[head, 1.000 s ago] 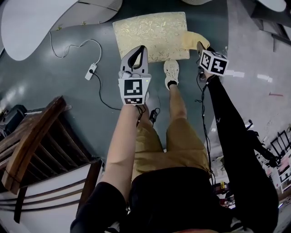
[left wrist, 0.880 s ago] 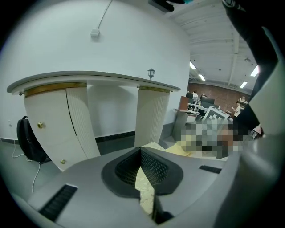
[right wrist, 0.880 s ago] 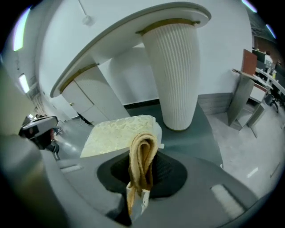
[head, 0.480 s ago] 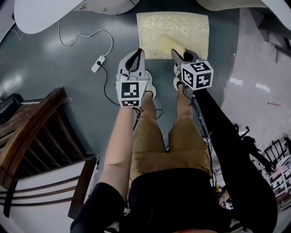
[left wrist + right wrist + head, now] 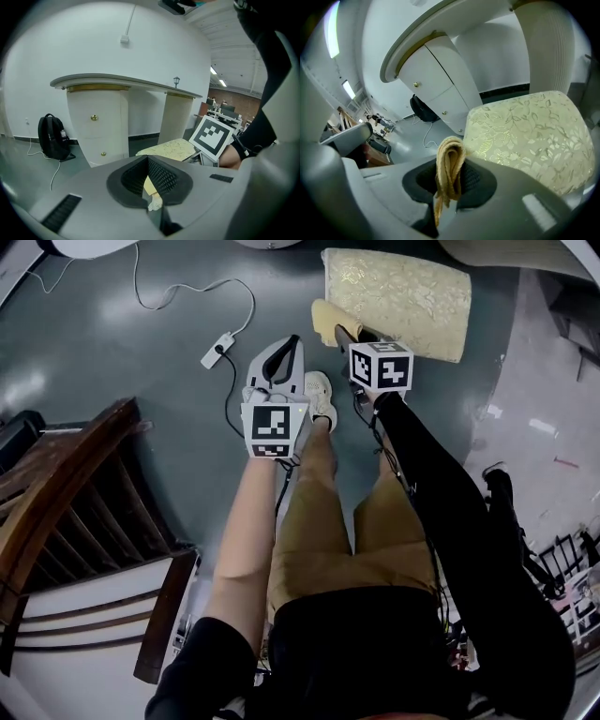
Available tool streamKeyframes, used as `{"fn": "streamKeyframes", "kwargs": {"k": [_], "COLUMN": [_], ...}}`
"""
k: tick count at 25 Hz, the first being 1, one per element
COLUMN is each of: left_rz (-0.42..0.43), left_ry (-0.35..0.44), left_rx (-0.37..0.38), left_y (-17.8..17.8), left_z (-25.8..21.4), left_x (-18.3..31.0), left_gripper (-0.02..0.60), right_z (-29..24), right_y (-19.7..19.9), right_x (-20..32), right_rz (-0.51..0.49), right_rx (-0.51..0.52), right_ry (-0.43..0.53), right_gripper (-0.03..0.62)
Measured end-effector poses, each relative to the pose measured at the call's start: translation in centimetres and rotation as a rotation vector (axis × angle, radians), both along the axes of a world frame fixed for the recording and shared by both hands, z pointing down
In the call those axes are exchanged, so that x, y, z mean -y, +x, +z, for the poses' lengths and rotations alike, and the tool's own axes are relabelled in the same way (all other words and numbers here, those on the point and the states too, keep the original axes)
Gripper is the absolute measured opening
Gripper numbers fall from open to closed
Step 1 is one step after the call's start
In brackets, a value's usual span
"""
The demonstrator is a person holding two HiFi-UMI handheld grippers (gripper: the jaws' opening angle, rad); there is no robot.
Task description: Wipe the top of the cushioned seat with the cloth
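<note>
The cloth [image 5: 450, 161] is a soft, pale yellow rag, folded over on itself into a thick loop. The right gripper [image 5: 349, 336] has it pinched tight at the fold, so a rounded wad stands beyond the jaws and a loose tail hangs below. It looks light and limp, so it will likely flop and bunch unless the wad itself is pressed flat. The present hold, low on the fold, seems the sensible one, since it leaves the padded end free to rub. In the head view the cloth [image 5: 326, 315] sits in the upper middle of the frame, just beside the near-left corner of the seat [image 5: 398, 298], over the grey floor rather than on the cushion. The seat fills the upper right, and its top is a cream fabric with a raised leaf pattern. It probably gives under pressure and may drag on the rag, so light, even strokes would suit. The left gripper [image 5: 289, 348], left of centre, has its jaws closed with nothing between them and hangs above a white shoe [image 5: 319, 395].
</note>
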State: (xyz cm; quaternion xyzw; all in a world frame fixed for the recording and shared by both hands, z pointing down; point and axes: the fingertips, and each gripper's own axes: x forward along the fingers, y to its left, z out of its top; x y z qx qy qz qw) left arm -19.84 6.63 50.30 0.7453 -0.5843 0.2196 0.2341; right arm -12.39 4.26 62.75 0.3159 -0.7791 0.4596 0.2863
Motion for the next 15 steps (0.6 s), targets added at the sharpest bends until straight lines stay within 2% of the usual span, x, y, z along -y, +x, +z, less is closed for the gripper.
{"fn": "streamKeyframes", "kwargs": {"k": [5,9,15], "left_rz": [0.020,0.059,0.110], "left_ry": [0.001,0.010,0.017], "left_rx": [0.002,-0.003,0.005], "left_y": [0.8,3.2,8.6], "left_z": [0.3,0.1,-0.3], "left_x": [0.4,1.6,4.3], "left_gripper": [0.005,0.005,0.005], "right_z": [0.9,1.8,2.5], "right_y": [4.7,11.5,22.8], "right_x": [0.7,2.0,4.5], "right_rz": [0.032,0.104,0.201], "right_rx": [-0.071,-0.139,-0.217], "right_ry": [0.036,0.029,0.028], "right_gripper": [0.057,0.057,0.057]}}
